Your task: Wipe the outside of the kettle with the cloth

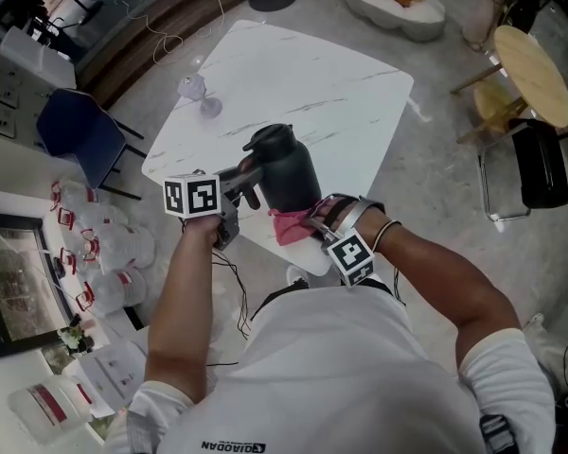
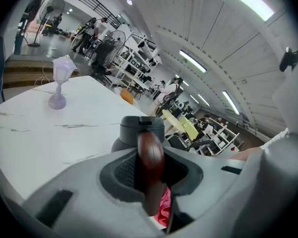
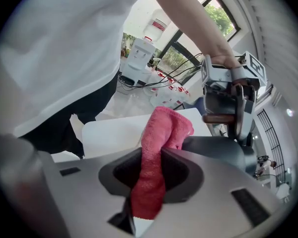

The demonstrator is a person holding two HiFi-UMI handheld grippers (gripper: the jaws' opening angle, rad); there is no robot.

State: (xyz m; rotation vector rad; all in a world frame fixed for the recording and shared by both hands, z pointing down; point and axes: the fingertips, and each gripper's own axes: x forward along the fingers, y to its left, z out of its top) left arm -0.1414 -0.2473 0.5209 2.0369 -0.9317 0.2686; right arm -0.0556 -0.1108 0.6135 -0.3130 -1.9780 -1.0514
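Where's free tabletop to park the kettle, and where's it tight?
Free: the far half of the table beyond the kettle, from the goblet near the left edge across to the right corner, plus the strip right of the kettle. Crowded: the near edge, where the left claw grips the handle and the right claw holds the pink cloth at the kettle's base.

Pretty bright overall, ceiling strips (image 2: 191, 61) glowing above the left gripper (image 2: 150, 172); both gripper views fisheye hard, corners black, near parts soft.

Your kettle (image 1: 286, 173) is standing on the table (image 1: 346, 88), the cloth (image 1: 292, 226) sitting at its near side and the goblet (image 1: 199, 96) standing farther left.
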